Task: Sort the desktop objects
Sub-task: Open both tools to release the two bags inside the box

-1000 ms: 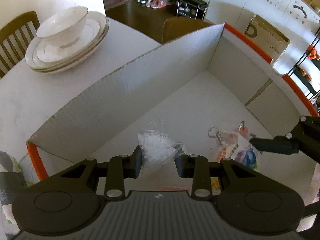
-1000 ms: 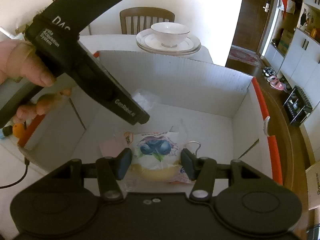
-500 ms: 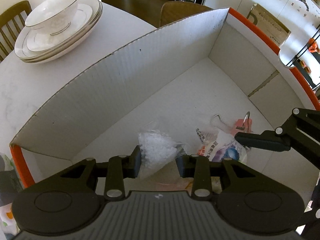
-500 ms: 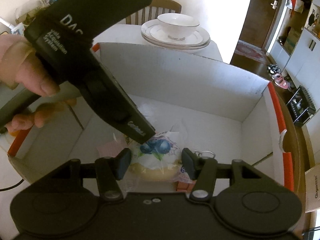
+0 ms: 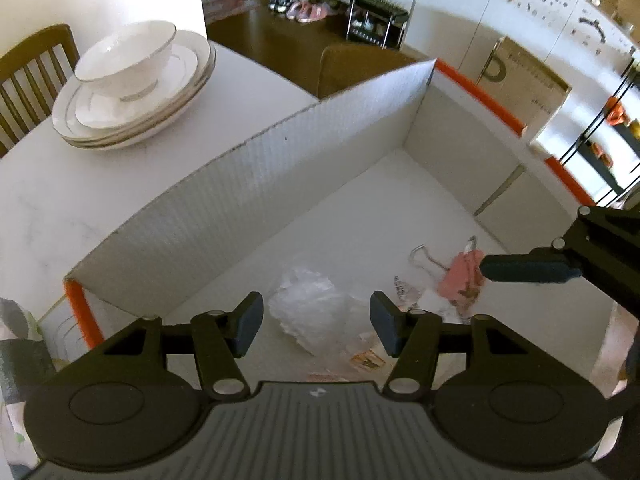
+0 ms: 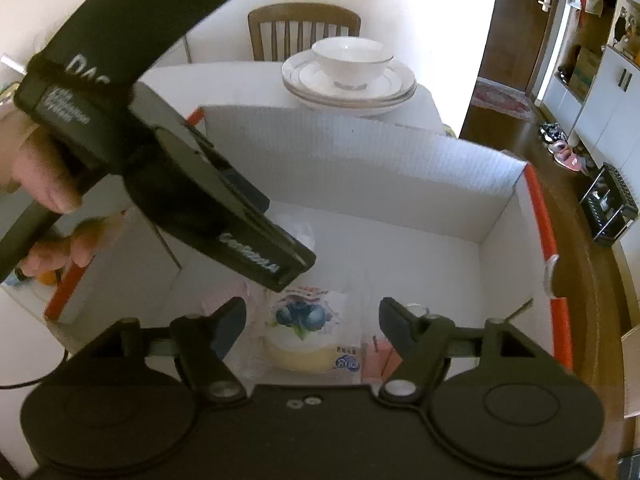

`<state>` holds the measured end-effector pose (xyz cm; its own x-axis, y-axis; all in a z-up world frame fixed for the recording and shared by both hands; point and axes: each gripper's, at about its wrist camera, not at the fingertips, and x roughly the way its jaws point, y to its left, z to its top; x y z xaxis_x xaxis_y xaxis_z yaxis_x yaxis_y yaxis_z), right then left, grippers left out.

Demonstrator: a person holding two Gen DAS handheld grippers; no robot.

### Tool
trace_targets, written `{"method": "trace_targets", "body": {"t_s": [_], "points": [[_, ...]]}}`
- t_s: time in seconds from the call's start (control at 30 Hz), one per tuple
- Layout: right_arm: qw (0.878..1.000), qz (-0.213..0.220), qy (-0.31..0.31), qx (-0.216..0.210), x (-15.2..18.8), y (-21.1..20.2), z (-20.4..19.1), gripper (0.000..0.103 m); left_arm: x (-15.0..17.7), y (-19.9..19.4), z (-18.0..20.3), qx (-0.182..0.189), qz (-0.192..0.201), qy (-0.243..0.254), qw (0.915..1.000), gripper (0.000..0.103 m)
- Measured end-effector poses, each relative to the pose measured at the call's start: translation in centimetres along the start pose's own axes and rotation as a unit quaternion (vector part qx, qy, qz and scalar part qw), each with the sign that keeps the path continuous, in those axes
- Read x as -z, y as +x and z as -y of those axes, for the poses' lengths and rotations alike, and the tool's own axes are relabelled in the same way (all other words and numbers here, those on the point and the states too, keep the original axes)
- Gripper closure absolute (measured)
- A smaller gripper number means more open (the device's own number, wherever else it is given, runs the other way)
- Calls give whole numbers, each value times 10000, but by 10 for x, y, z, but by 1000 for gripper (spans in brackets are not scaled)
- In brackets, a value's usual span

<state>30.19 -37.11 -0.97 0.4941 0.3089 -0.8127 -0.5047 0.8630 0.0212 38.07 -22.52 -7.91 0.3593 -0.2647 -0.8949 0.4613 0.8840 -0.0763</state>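
Note:
A white cardboard box point(image 5: 248, 196) with orange edges stands on the table. My left gripper point(image 5: 316, 322) is open above it, and a clear plastic bag of white bits point(image 5: 316, 312) lies on the box floor below the jaws. My right gripper point(image 6: 312, 322) is open over a blueberry snack packet point(image 6: 308, 332) lying on the box floor. A pink binder clip point(image 5: 460, 274) lies beside the packet; it also shows in the right wrist view point(image 6: 382, 354). The left gripper's body point(image 6: 192, 188) crosses the right wrist view.
A stack of white plates with a bowl point(image 5: 132, 88) sits on the table beyond the box, also in the right wrist view point(image 6: 350, 76). A wooden chair point(image 6: 304, 32) stands behind. The table edge drops to a wooden floor on the right.
Both grippers have opened. The left let go of the clear bag and the right let go of the blueberry packet; both items now lie in the box.

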Motion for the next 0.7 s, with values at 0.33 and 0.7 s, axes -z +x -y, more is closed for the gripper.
{"method": "trace_targets", "body": {"t_s": [0.33,0.7], "points": [[9993,341,132,-64,-2,-33,-1,21,16,-55,-3,161,680,-196,9974,45],[9972,717,231,-23,3,-58,-24,12,57,-110,-12,210,1198,-307,9921,42]]}}
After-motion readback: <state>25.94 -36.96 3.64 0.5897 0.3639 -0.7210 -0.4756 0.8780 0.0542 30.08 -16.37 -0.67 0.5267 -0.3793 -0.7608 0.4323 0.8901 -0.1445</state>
